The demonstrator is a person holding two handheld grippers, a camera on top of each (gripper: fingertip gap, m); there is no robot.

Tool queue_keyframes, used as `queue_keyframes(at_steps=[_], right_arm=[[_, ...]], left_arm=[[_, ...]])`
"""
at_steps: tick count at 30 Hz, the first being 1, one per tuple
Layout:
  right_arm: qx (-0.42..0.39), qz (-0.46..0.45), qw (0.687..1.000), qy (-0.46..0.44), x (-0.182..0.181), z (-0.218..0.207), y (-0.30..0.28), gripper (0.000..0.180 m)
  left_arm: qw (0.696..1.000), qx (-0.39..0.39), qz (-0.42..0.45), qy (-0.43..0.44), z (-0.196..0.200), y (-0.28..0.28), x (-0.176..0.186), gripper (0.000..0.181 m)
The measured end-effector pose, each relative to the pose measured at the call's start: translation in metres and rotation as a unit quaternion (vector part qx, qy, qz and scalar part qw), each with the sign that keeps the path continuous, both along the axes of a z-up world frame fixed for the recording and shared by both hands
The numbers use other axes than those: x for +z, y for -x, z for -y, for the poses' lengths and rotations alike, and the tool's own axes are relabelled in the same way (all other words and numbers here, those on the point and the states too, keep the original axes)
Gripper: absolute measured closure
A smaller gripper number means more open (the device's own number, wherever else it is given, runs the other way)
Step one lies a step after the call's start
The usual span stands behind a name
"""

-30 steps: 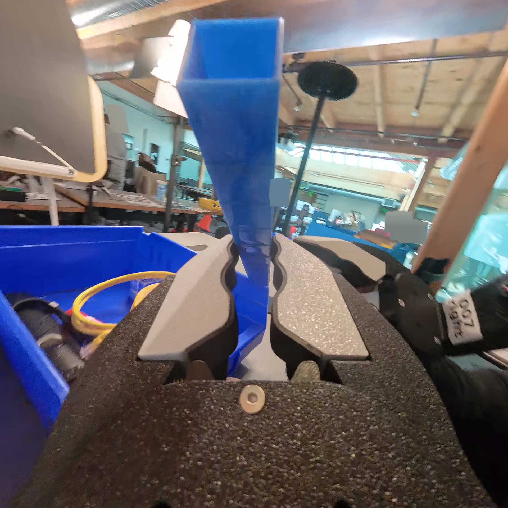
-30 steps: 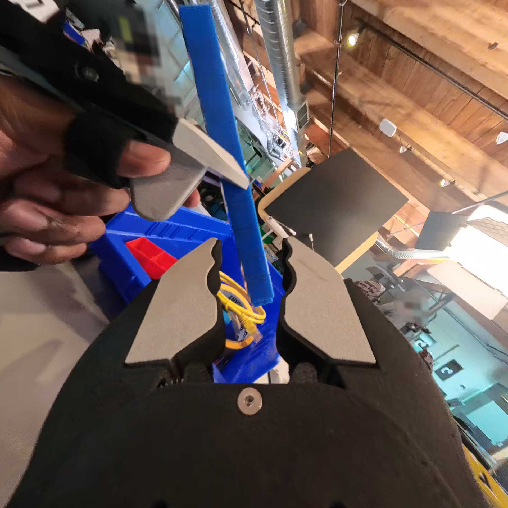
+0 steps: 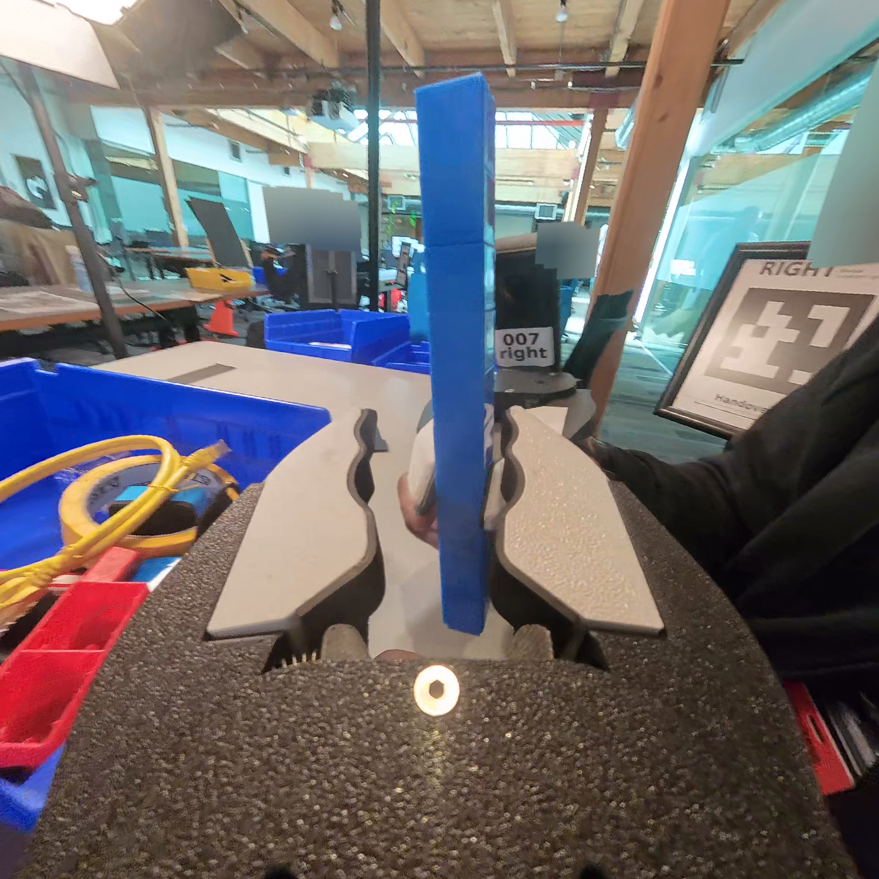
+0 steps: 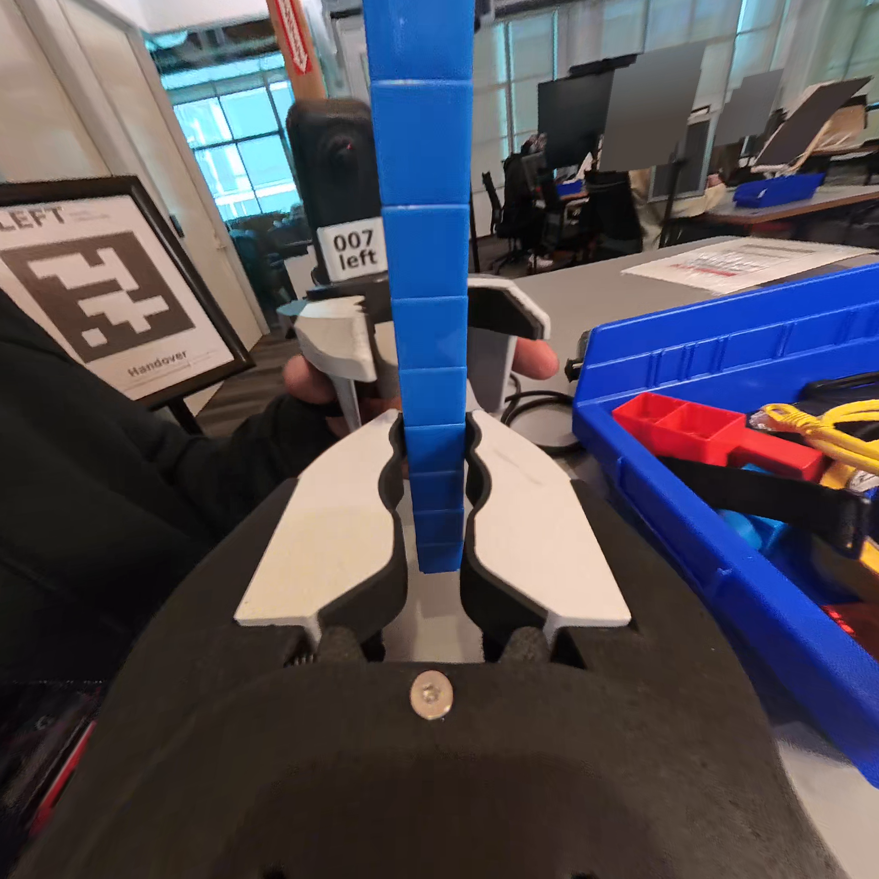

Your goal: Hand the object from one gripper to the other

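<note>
two tongs on my feeds, facing each other over the grey counter. right tongs are pinching the blue bar near its bottom end, bar upright. left tongs are spread; the bar sits in the gap close to one finger, contact unclear. blue bin alongside holds a yellow cable, tape roll and red tray.

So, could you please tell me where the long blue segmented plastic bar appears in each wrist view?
Left wrist view: the long blue segmented plastic bar stands upright just right of centre, inside the open left claw.
Right wrist view: the bar rises at centre, clamped by the right claw.
Shared landmark: the blue plastic bin with the coiled yellow cable.
</note>
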State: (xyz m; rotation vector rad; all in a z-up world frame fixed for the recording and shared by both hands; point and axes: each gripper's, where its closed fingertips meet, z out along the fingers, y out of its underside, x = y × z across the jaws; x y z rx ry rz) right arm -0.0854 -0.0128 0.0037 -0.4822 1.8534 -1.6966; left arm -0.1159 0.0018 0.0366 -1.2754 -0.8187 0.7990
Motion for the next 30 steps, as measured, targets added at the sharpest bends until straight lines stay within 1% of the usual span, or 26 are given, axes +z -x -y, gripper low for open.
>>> queue_keyframes(at_steps=[1, 2, 3, 6, 8, 10, 13, 16, 19, 21, 25, 30], right_arm=[[0.004, -0.009, 1.0, -0.003, -0.004, 0.001, -0.003, 0.158], [0.007, -0.018, 1.0, -0.007, -0.008, 0.001, -0.005, 0.158], [0.007, -0.026, 1.0, -0.009, -0.012, 0.002, -0.006, 0.158], [-0.027, -0.052, 0.998, -0.001, -0.013, 0.007, 0.003, 0.154], [-0.049, -0.081, 0.995, 0.016, -0.01, 0.007, 0.011, 0.147], [-0.075, -0.114, 0.99, 0.044, -0.002, 0.004, 0.019, 0.142], [-0.109, -0.178, 0.973, 0.095, 0.013, -0.003, 0.027, 0.139], [-0.131, -0.251, 0.947, 0.148, 0.027, -0.015, 0.028, 0.135], [-0.139, -0.321, 0.922, 0.165, 0.029, -0.024, 0.027, 0.13], [-0.139, -0.369, 0.904, 0.165, 0.025, -0.027, 0.027, 0.127], [-0.115, -0.45, 0.871, 0.158, 0.007, -0.031, 0.02, 0.127], [-0.097, -0.522, 0.837, 0.132, -0.017, -0.027, 0.017, 0.13]], left_arm=[[1.0, -0.015, 0.007, 0.001, -0.005, 0.0, -0.003, 0.13], [0.999, -0.029, 0.014, 0.009, -0.01, -0.001, -0.007, 0.138], [0.999, -0.037, 0.013, 0.025, -0.013, -0.002, -0.009, 0.155], [0.998, -0.005, 0.012, 0.064, -0.008, 0.001, -0.011, 0.156], [0.994, 0.049, 0.006, 0.102, 0.004, 0.002, -0.008, 0.157], [0.981, 0.099, 0.011, 0.166, 0.014, 0.001, -0.007, 0.157], [0.947, 0.156, 0.038, 0.277, 0.024, -0.005, -0.012, 0.157], [0.897, 0.188, 0.087, 0.39, 0.033, -0.011, -0.028, 0.157], [0.844, 0.198, 0.134, 0.481, 0.041, -0.016, -0.048, 0.157], [0.815, 0.194, 0.152, 0.525, 0.045, -0.019, -0.059, 0.157], [0.779, 0.173, 0.173, 0.577, 0.045, -0.02, -0.075, 0.157], [0.76, 0.153, 0.184, 0.604, 0.041, -0.021, -0.086, 0.157]])
